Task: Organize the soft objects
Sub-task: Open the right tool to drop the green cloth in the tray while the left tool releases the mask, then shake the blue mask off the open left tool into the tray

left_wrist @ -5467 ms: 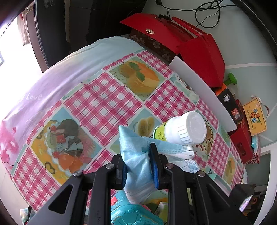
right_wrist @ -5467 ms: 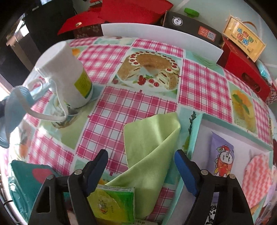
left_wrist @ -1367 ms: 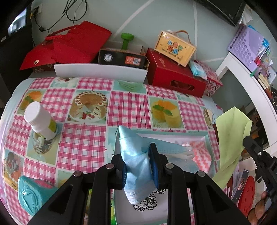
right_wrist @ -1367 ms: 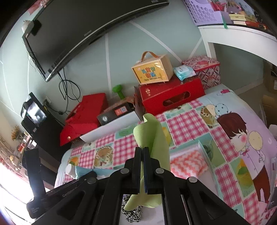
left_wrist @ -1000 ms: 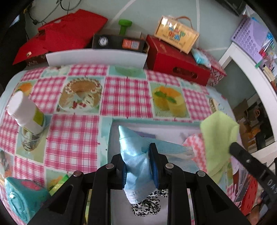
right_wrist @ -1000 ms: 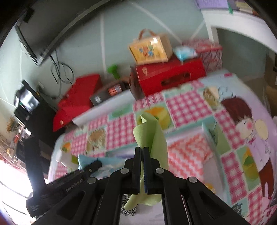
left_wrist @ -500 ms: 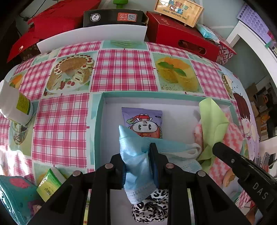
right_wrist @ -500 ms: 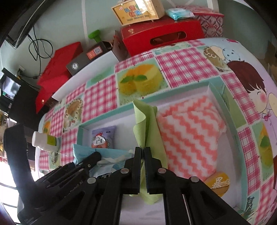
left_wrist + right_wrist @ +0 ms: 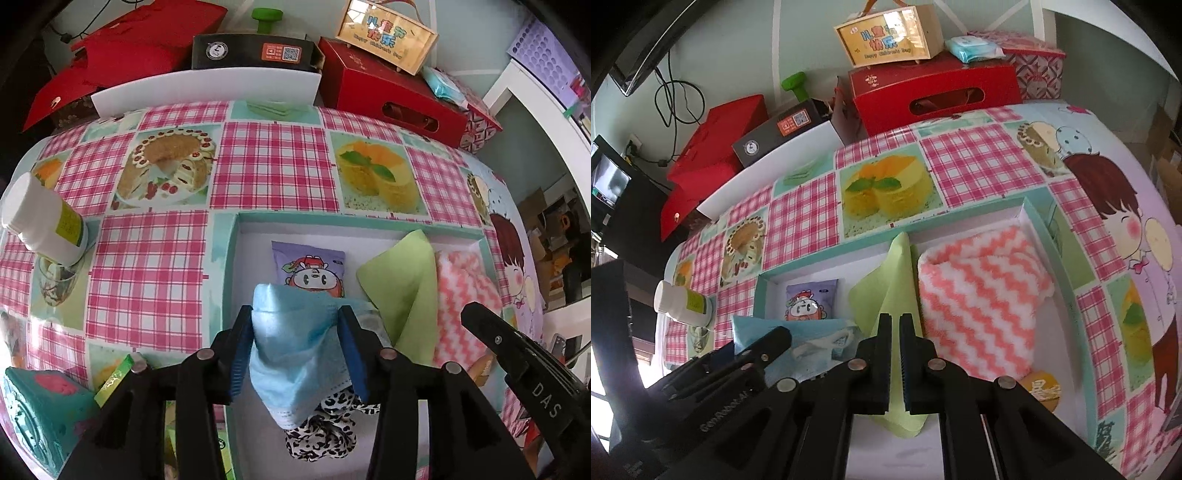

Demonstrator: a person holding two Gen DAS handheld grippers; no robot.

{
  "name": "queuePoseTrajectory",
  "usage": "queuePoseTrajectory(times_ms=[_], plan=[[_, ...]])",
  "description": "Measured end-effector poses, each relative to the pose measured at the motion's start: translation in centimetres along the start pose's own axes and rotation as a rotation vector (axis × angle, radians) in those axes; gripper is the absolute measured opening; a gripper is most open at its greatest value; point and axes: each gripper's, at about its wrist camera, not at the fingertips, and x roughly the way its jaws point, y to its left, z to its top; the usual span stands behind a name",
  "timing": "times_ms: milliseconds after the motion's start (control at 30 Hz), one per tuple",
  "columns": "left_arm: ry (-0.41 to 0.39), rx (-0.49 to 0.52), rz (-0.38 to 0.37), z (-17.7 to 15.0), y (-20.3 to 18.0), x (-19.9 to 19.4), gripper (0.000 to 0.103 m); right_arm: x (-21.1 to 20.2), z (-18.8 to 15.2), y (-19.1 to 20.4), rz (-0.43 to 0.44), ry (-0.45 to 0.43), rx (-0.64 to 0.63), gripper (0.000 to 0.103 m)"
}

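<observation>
My left gripper (image 9: 295, 328) is low over a teal-rimmed white box (image 9: 226, 258), its jaws parted; a light blue face mask (image 9: 291, 347) droops loosely between them. My right gripper (image 9: 894, 332) has a narrow gap between its jaws, and a green cloth (image 9: 886, 291) passes through it and rests in the box (image 9: 1045, 229). The green cloth (image 9: 402, 291) lies beside a pink-and-white zigzag towel (image 9: 465, 295) (image 9: 975, 295). A purple cartoon packet (image 9: 312, 269) (image 9: 809, 299) and a leopard-print fabric (image 9: 325, 428) also lie in the box.
A white bottle (image 9: 40, 225) stands on a glass at the table's left. A teal box (image 9: 37, 413) and green packet (image 9: 114, 380) sit at front left. Red boxes (image 9: 388, 92), a black box (image 9: 255, 51) and a white board (image 9: 207, 92) line the far edge.
Both grippers have lowered into the box. The left jaws have parted from the mask. The right jaws have opened a crack and the green cloth now rests in the box.
</observation>
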Motion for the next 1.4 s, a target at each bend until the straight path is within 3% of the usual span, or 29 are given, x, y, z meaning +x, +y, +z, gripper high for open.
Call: queuePoseTrajectory(times_ms=[267,467,533,600,667,733,767,1033,1200,1400], plan=[[-0.023,-0.047,0.018,0.3,1.5,-1.1,0.047,-0.4,0.2,0.2,-0.028,-0.016,-0.013,0.007],[-0.03,-0.064,0.081,0.4,2.6,-0.9,0.047,0.1,0.0,0.5,-0.049,-0.004,-0.028,0.007],[-0.03,-0.066,0.095,0.4,2.9,-0.7,0.048,0.2,0.0,0.6,-0.071,-0.005,-0.036,0.02],[-0.031,-0.071,0.103,0.5,3.1,-0.7,0.048,0.2,0.0,0.7,-0.093,-0.008,-0.042,0.047],[-0.033,-0.073,0.112,0.6,3.3,-0.6,0.049,0.1,0.0,0.7,-0.109,-0.016,-0.049,0.05],[-0.037,-0.074,0.122,0.6,3.5,-0.6,0.066,0.2,0.1,0.7,-0.12,-0.018,-0.052,0.058],[-0.04,-0.077,0.123,0.6,3.5,-0.6,0.067,0.2,0.1,0.7,-0.125,-0.017,-0.051,0.066],[-0.042,-0.097,0.134,0.8,4.2,-0.5,0.067,0.5,0.1,0.5,-0.161,-0.015,-0.052,0.081],[-0.046,-0.12,0.122,0.9,4.6,-0.5,0.078,0.6,0.1,0.4,-0.171,-0.019,-0.053,0.103],[-0.028,-0.125,0.117,0.9,5.0,0.1,0.087,0.5,0.2,-0.2,-0.173,-0.032,-0.026,0.103]])
